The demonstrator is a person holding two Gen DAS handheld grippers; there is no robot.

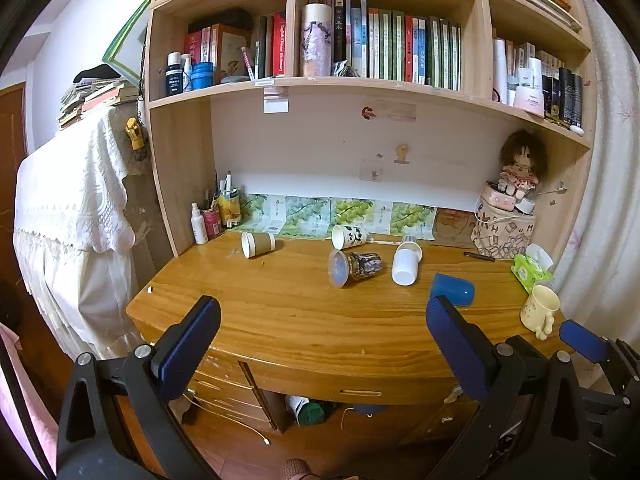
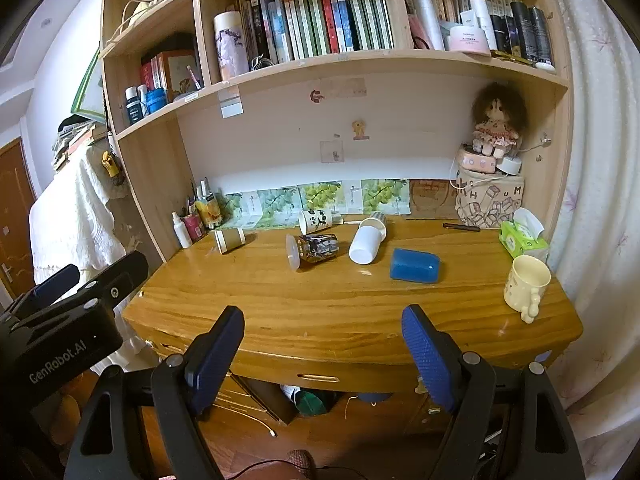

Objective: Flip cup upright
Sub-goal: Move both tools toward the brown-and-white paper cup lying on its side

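Several cups lie on their sides on the wooden desk (image 1: 280, 320) (image 2: 320, 300): a brown paper cup (image 1: 258, 244) (image 2: 229, 239), a white panda cup (image 1: 349, 236) (image 2: 315, 221), a clear patterned cup (image 1: 354, 267) (image 2: 312, 250), a white cup (image 1: 406, 264) (image 2: 367, 241) and a blue cup (image 1: 453, 289) (image 2: 414, 265). A cream mug (image 1: 541, 310) (image 2: 526, 285) stands upright at the right edge. My left gripper (image 1: 322, 338) hovers open before the desk front, nothing between its fingers. My right gripper (image 2: 322, 346) is likewise open and empty, short of the desk.
Bookshelves rise over the desk. A doll (image 2: 498, 126) sits on a printed bag (image 2: 490, 200) at the back right, by a green tissue pack (image 2: 522, 238). Bottles and pens (image 2: 198, 216) crowd the back left corner. A pen (image 2: 460, 227) lies near the bag. A lace-covered cabinet (image 1: 72, 220) stands left.
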